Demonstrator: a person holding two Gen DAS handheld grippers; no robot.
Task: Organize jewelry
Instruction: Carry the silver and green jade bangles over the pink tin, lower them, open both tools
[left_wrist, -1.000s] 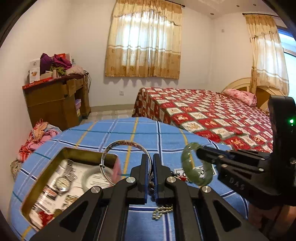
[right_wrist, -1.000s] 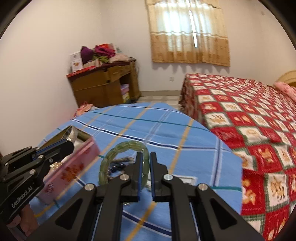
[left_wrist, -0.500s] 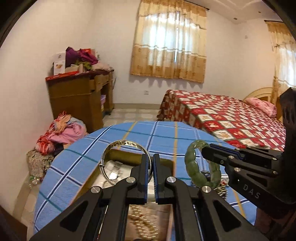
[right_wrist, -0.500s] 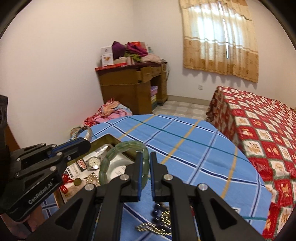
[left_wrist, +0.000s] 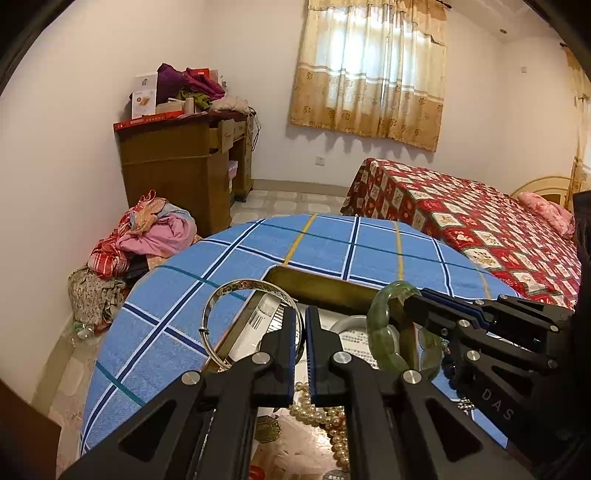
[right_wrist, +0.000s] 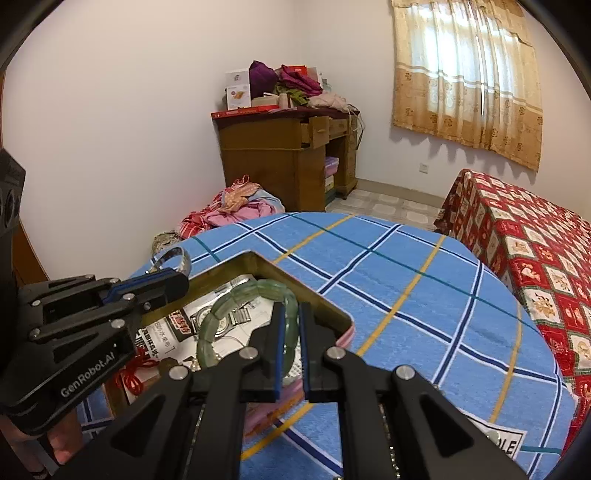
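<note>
— What does my left camera give that the right one misses?

— Nearest, my left gripper (left_wrist: 300, 345) is clamped on the rim of a thin silver metal bangle (left_wrist: 236, 314), which stands upright over the left edge of the open gold-lined rectangular tin (left_wrist: 325, 288). Below the fingers lies a strand of cream pearl beads (left_wrist: 321, 410) inside the tin; only this view shows it. My right gripper (left_wrist: 410, 304) comes in from the right side, pinching the green jade bangle (left_wrist: 384, 332) above the tin.

— And my right camera?

— There my right gripper (right_wrist: 291, 332) is closed on that jade bangle (right_wrist: 210, 332), hanging over the tin's (right_wrist: 332, 306) far right part. Through the ring I see a steel-band wristwatch (right_wrist: 229, 319) on printed paper, and a red knotted cord (right_wrist: 133, 373) near the tin's left side. The tin's pink outer wall shows only here. My left gripper (right_wrist: 181, 280) enters from the left with the silver bangle (right_wrist: 173, 258).

— Farther off?

— The round table under a blue plaid cloth (right_wrist: 406, 295), then a red patterned bed (left_wrist: 480, 229) and a brown wooden desk (right_wrist: 288, 155).
</note>
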